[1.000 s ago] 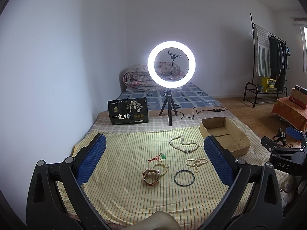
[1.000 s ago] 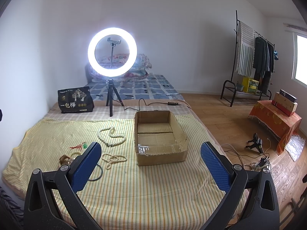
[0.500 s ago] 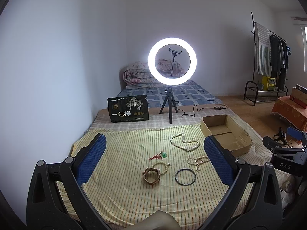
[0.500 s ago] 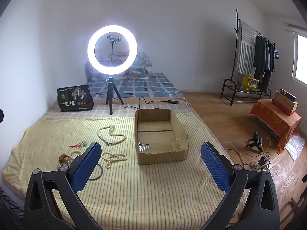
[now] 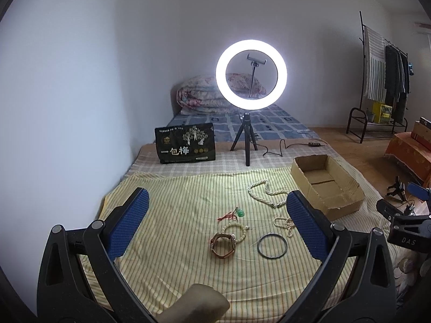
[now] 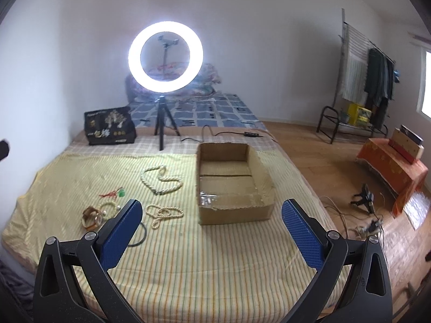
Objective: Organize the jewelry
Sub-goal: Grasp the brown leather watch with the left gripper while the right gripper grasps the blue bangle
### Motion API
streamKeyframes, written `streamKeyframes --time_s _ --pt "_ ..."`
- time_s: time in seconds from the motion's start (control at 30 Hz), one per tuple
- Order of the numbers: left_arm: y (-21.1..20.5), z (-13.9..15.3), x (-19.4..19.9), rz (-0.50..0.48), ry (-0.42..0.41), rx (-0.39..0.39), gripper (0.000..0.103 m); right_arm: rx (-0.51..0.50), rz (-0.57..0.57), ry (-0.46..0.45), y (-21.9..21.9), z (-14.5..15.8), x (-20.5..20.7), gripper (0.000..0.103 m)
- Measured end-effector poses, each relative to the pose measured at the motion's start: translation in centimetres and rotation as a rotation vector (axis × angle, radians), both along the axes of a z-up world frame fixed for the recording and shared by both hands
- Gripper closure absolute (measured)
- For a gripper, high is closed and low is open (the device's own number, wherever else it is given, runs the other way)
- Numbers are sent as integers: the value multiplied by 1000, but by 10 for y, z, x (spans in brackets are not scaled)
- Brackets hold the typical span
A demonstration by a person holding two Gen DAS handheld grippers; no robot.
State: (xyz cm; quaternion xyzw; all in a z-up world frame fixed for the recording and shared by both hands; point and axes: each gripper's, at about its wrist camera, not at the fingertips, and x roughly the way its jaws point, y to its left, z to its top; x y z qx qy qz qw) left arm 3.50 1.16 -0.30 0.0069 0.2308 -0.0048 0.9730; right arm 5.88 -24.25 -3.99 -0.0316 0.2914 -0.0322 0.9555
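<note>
Jewelry lies on a yellow striped cloth (image 5: 172, 215): a long pearl necklace (image 5: 265, 194), a smaller pearl string (image 6: 164, 213), a bead bracelet (image 5: 238, 231), a brown watch (image 5: 223, 245), a dark bangle (image 5: 271, 245) and a red cord with a green pendant (image 5: 234, 214). An open cardboard box (image 6: 233, 180) stands to their right, with a small shiny item (image 6: 206, 197) inside. My left gripper (image 5: 218, 215) hovers open above the cloth, short of the pieces. My right gripper (image 6: 211, 219) is open too, facing the box's near wall.
A lit ring light on a tripod (image 5: 250, 75) and a black printed bag (image 5: 186, 143) stand behind the cloth. A wall runs along the left. Wood floor with cables, a clothes rack (image 6: 361, 80) and an orange-covered stand (image 6: 390, 167) lie to the right.
Both grippers have drifted slightly; the left view shifted left and the right view moved a little closer to the box. Both stay open, and no jewelry has moved.
</note>
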Motion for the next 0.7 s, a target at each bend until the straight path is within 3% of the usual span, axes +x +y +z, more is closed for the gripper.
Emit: streamKeyframes --time_s 0.17,0.27,0.43,0.57,0.7 --pt "20 -13 34 18 91 28 0 -21 103 45 13 -4 17 0" --pt "31 -23 57 -10 171 3 0 -35 144 94 21 -8 35 1" --pt "44 -45 91 -36 251 -21 1 36 195 246 28 -32 67 1" --pt "49 -70 117 -70 362 -57 22 64 209 365 33 -61 87 12" --pt "58 -105 137 -107 520 -156 40 118 209 494 31 -90 102 22"
